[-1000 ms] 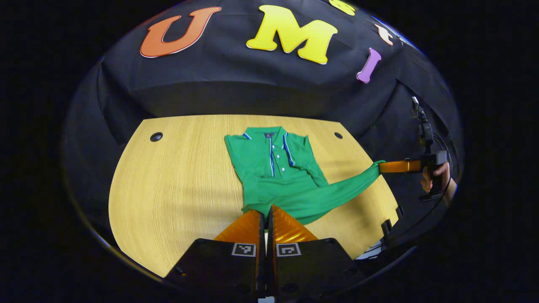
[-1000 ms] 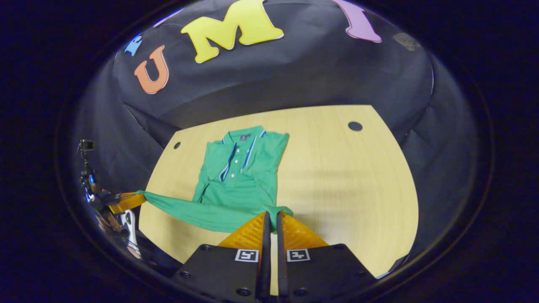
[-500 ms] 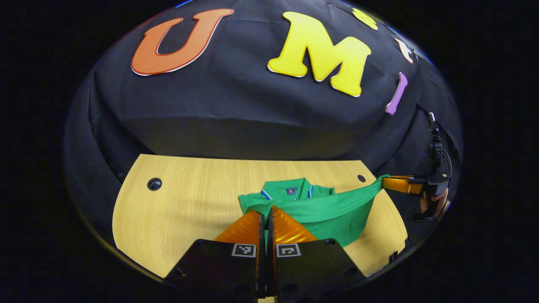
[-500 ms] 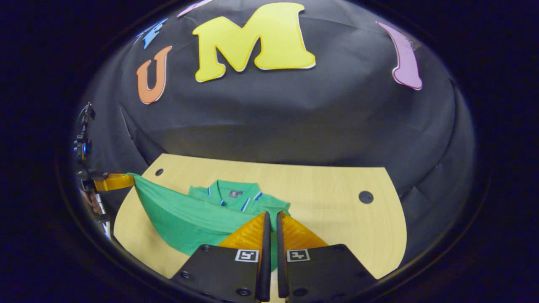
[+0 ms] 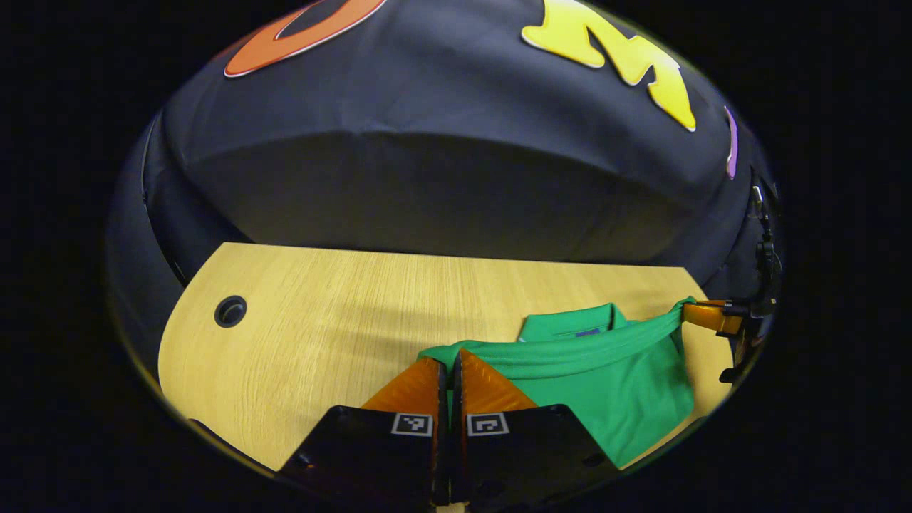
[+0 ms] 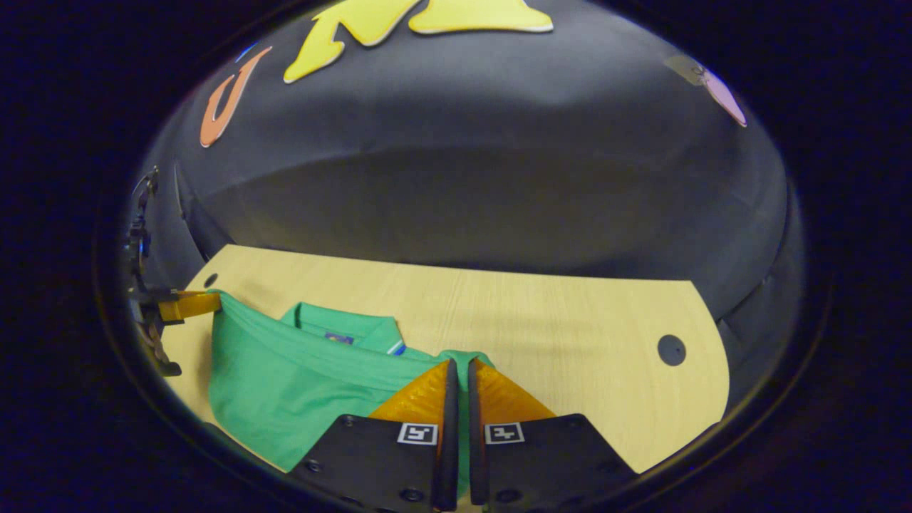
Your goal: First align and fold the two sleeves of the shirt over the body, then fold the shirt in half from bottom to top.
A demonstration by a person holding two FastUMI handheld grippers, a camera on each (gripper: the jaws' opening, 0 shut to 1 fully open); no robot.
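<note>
Both claws pinching shirt [image 5: 627, 385] hem corners, table [image 5: 320, 313] open left

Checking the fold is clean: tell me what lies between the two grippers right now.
The shirt's lifted bottom hem, stretched taut from the left gripper to the right gripper, above the collar; both views show it.

Left claw [image 5: 449, 365], right claw [image 6: 458, 369] both clamped.

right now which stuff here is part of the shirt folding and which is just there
Part of the job:
- green shirt, hem lifted over the collar
- left tool, shut on the hem
- right tool, shut on the hem

Just there:
- wooden table
- cable hole in the tabletop
</note>
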